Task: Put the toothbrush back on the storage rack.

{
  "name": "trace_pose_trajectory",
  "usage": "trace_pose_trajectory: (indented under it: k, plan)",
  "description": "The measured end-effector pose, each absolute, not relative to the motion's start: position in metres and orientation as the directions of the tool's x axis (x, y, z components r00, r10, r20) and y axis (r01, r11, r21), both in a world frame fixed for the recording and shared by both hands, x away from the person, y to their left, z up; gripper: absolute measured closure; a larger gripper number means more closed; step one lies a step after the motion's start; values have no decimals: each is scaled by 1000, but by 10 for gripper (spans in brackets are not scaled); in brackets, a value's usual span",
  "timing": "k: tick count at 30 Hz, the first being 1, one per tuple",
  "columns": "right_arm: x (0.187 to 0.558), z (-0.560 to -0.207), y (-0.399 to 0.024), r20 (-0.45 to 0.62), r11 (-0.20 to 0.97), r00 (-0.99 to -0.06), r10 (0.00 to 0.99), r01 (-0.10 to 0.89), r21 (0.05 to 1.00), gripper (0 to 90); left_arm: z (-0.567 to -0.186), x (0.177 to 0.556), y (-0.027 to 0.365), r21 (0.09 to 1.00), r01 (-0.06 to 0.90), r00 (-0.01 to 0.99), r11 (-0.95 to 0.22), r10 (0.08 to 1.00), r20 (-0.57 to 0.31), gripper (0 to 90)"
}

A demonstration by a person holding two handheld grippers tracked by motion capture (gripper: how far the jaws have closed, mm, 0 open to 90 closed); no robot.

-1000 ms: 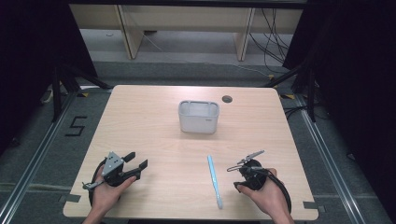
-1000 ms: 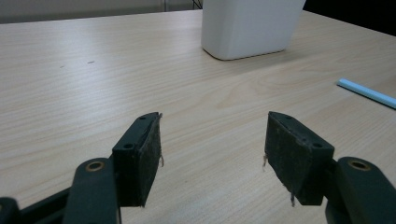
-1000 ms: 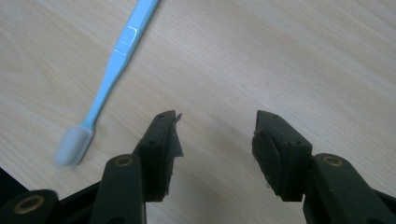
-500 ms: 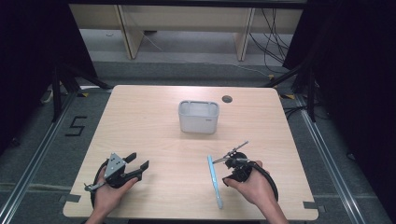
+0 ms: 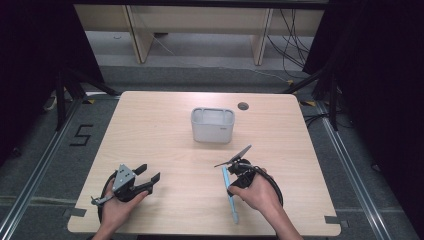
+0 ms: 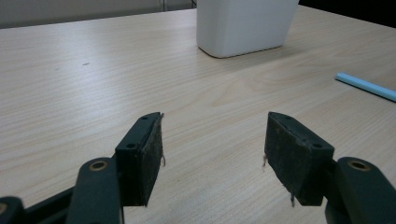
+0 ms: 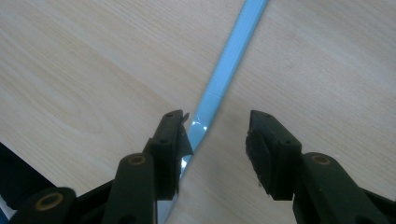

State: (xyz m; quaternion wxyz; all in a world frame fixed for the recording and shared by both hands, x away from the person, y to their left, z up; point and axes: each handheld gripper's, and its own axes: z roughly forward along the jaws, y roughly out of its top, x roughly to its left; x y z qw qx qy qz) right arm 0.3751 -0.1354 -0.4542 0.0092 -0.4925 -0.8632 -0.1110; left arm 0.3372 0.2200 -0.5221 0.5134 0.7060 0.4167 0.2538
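Note:
A long light-blue stick [image 5: 233, 207] lies flat on the wooden table [image 5: 165, 135], near its front edge and right of centre. My right gripper [image 5: 231, 176] points down over the stick's far end. In the right gripper view the stick [image 7: 233, 51] runs up between the jaws of the right gripper [image 7: 217, 140], close against the left jaw, while the right pad stands apart from it. These jaws have just been closing and do not pinch the stick. My left gripper [image 5: 149, 172] rests at the front left, open and with nothing in it [image 6: 214, 154].
A white rectangular bin [image 5: 212, 125] stands upright at the table's middle back, also ahead in the left gripper view [image 6: 245, 23]. A dark round hole [image 5: 243, 106] sits near the far edge. Bare wood lies between the two hands.
The right hand has moved left, from beside the blue stick to directly over its far end. The left hand and the bin have stayed put.

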Motion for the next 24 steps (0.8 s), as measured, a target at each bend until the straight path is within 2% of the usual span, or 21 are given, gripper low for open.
trace_pose_trajectory:
  k: [7,10,13,19,24]
  plan:
    - [381,-460,-125,131,469,-484,865,874,130,574,-522,337,220,937,325,524,-126,849,-68,365]
    - [384,-462,-122,122,502,-518,847,854,140,580,-522,337,220,937,325,524,-125,849,-69,365]
    - [385,-463,-117,115,473,-482,868,875,100,582,-522,337,220,937,326,523,-123,849,-70,365]
    - [385,-465,-111,100,446,-454,885,890,98,592,-522,336,220,938,325,525,-121,848,-72,365]
    - [387,-465,-108,93,382,-387,917,922,72,603,-522,336,220,938,323,526,-123,848,-70,365]
